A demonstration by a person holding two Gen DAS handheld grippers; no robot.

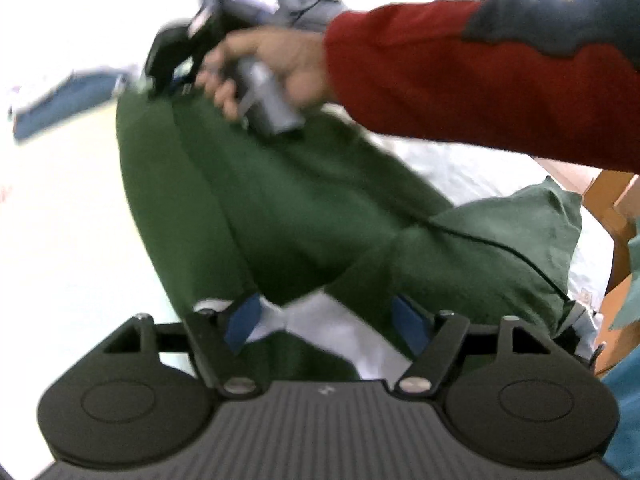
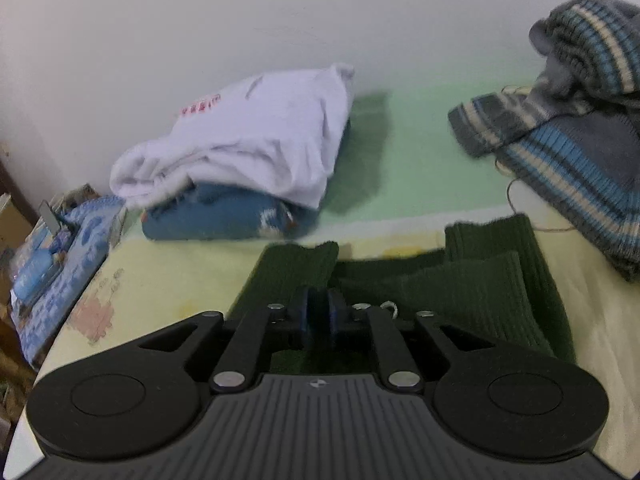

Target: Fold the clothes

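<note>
The green sweater point(image 1: 280, 208), mid-frame, looks mid-fold: right gripper point(image 2: 320, 312) pinches its ribbed edge, left gripper point(image 1: 324, 320) spread apart over cloth, so carrying that edge across seems next.

The place reads as a bedroom in a home; the clothes lie on a bed point(image 2: 420, 152) covered with a pale green and yellow sheet, pushed against a plain white wall point(image 2: 240, 12); a white garment point(image 2: 248, 140) sits on folded blue jeans point(image 2: 216, 220) near the wall, and a striped knit sweater point(image 2: 576, 152) is heaped at the right; a blue patterned packet point(image 2: 60, 256) rests at the bed's left edge; wooden furniture point(image 1: 612, 208) shows beside the bed in the left wrist view.
</note>
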